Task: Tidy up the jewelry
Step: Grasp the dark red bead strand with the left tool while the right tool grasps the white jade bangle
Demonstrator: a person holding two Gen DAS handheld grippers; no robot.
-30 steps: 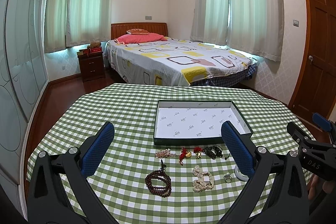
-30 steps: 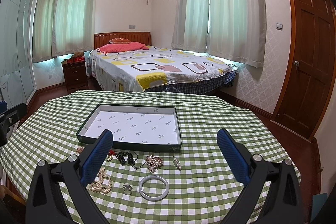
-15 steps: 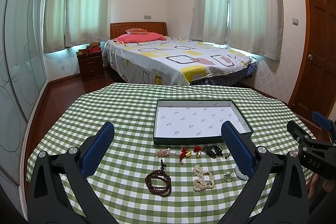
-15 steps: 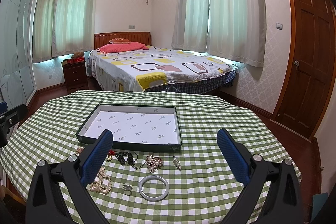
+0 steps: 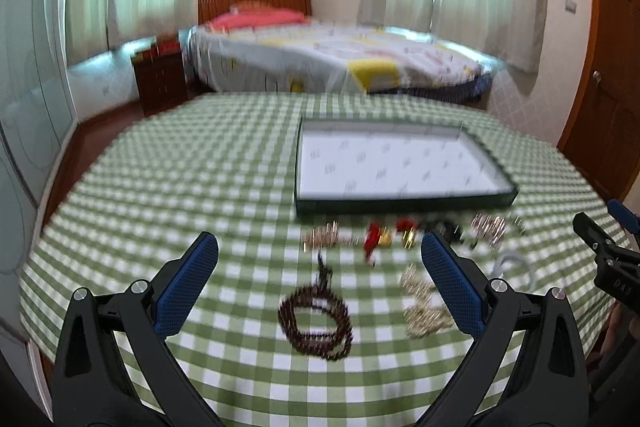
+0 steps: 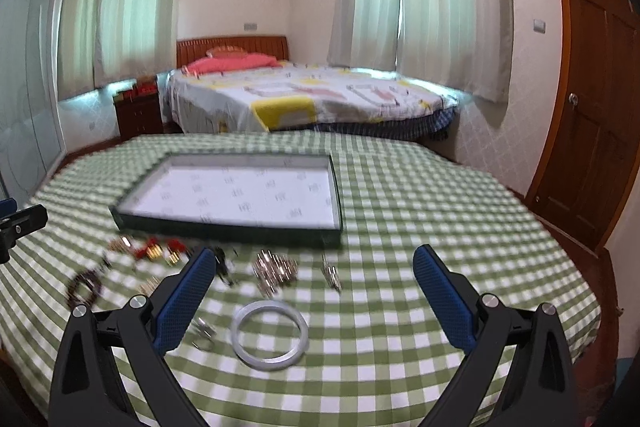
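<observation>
Left wrist view, motion-blurred: the left gripper [image 5: 318, 261], black-framed with blue ribbed pads, is hovering with its jaws standing wide apart and nothing between them, above a table draped in a green-and-white checked cloth [image 5: 192, 187]. Lying just ahead of it, between the two fingers, is a coil of dark brown wooden prayer beads [image 5: 316, 319]. Sitting against the inner side of its right finger is a heap of pale cream beads [image 5: 420, 303]. Lying farther ahead is a row of small pieces: a pinkish bead strand [image 5: 324, 239], red-and-gold charms [image 5: 380, 235], a dark tangled cord [image 5: 446, 229]. Resting beyond that row is a shallow rectangular dark-green tray with a white printed lining [image 5: 404, 205], holding no jewelry. The other tool is showing at the right edge.

Right wrist view, also blurred: the right gripper [image 6: 314, 265], of the same build, is hovering with its jaws likewise spread and holding nothing. Lying just ahead, between its fingers and nearer the left one, is a translucent pale bangle [image 6: 270, 335]. Sitting beside the bangle, next to the left finger, is a small silver ring [image 6: 203, 333]. Lying farther ahead are a sparkling metallic cluster [image 6: 274, 269] and a slim silver pin [image 6: 331, 273]. The tray [image 6: 224, 225] is sitting ahead and to the left. A bed with a patterned spread [image 6: 320, 99] is standing far behind.
</observation>
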